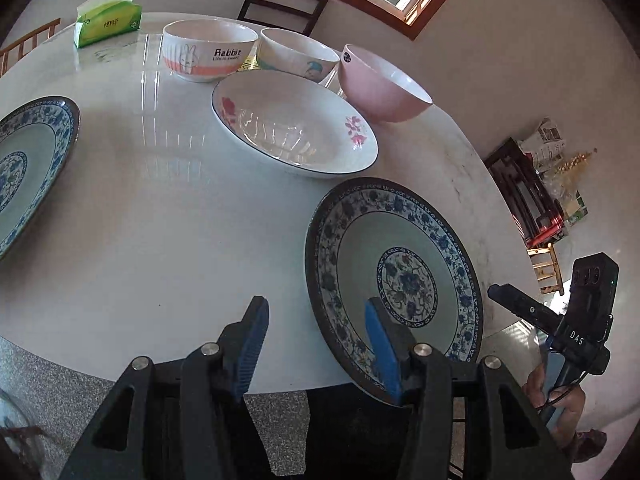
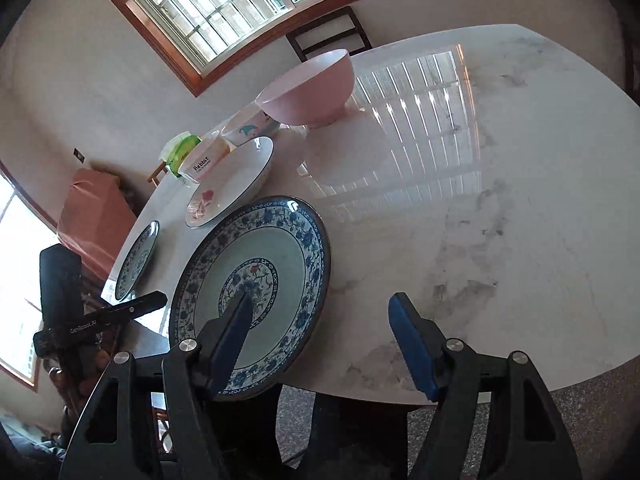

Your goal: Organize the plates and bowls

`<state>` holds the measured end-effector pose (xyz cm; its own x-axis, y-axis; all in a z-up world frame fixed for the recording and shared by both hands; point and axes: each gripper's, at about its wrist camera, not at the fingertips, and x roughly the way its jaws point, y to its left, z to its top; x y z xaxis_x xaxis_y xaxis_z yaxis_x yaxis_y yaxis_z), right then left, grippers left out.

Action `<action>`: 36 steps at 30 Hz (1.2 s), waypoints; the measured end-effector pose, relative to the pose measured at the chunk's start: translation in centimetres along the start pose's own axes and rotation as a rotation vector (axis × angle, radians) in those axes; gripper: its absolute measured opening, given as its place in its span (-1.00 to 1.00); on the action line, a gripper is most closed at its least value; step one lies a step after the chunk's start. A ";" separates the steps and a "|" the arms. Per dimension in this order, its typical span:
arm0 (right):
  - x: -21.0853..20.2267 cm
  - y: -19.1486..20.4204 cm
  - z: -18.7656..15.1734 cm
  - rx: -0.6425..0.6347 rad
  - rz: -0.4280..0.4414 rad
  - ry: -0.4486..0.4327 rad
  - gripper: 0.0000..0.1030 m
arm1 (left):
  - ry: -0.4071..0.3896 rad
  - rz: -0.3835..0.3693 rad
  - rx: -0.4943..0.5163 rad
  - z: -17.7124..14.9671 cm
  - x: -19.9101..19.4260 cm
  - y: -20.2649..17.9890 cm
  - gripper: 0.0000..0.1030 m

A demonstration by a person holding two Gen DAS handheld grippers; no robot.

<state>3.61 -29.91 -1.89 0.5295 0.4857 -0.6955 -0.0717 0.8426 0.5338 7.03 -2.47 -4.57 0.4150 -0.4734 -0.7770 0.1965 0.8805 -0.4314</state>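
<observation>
Bare table (image 2: 500, 200) right of plate (image 2: 256, 280)

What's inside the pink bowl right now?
The pink bowl shows only bare white inner wall near its rim. Both views look at it side-on, so its bottom is hidden; whether anything lies there cannot be told.

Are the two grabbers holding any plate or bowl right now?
No, nothing is held. The left gripper and the right gripper both hover with jaws open above the table edge, by the near blue-patterned plate, not clamping it.
</observation>
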 end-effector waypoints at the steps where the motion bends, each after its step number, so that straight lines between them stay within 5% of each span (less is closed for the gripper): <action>1: 0.5 -0.1 0.0 0.002 0.019 0.009 0.20 | 0.005 -0.002 -0.009 0.0 0.2 0.1 -0.01; 7: 2.5 -0.3 -0.1 -0.009 0.075 0.043 0.04 | 0.034 0.006 -0.063 0.1 1.0 0.6 -0.01; 11: 3.1 -0.2 -0.1 -0.014 0.106 0.059 -0.07 | 0.037 -0.071 -0.145 0.0 1.3 1.1 -0.01; 13: 3.6 -0.1 -0.3 -0.016 0.123 0.076 -0.30 | 0.037 -0.087 -0.168 0.0 1.5 0.9 -0.01; 17: 4.0 0.1 -0.6 -0.031 0.100 0.070 -0.63 | 0.053 0.041 -0.015 -0.1 1.8 -1.5 -0.09; 20: 3.8 0.2 -0.9 -0.050 0.075 0.052 -0.66 | 0.033 0.136 0.029 -0.7 1.7 -2.1 -0.46; 22: 3.6 0.2 -1.2 -0.050 0.062 0.039 -0.68 | 0.026 0.108 0.002 -0.7 1.5 -1.4 -0.55; 36: 2.4 1.8 -3.7 -0.048 0.082 0.043 -0.68 | -0.073 0.171 0.046 -2.8 -1.1 -1.6 -0.55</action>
<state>1.66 -26.36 -4.40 0.4834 0.5621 -0.6711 -0.1539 0.8092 0.5670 3.78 -3.43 -4.35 0.5086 -0.3154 -0.8012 0.1580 0.9489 -0.2733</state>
